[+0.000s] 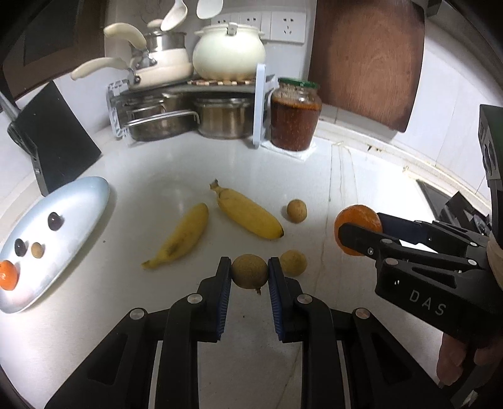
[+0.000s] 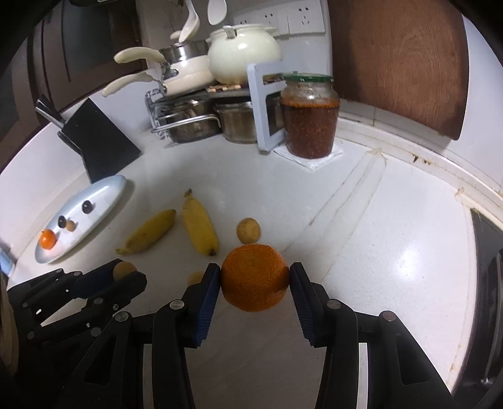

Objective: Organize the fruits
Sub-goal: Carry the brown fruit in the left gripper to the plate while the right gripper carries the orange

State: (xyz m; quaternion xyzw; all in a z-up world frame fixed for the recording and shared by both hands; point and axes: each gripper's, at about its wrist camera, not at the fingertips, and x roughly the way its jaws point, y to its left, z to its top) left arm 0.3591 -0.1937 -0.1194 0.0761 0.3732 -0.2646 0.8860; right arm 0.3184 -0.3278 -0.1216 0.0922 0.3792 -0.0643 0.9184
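My left gripper (image 1: 250, 272) pinches a longan (image 1: 250, 271) — light, brittle-shelled; my right gripper (image 2: 254, 278) squeezes a soft tangerine (image 2: 254, 277) across its middle.

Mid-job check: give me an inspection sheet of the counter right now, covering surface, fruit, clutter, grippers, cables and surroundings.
Surface: white countertop, scuffed seams, otherwise clean.
Job's things: two bananas and two longans loose on the counter; plate at left holds a small orange, two dark fruits and one small longan.
Clutter: sauce jar, knife block, pot rack.
Grippers: left gripper shut on a longan; right gripper shut on an orange.
Cables: nothing seen.
Surroundings: wall sockets, wooden board.
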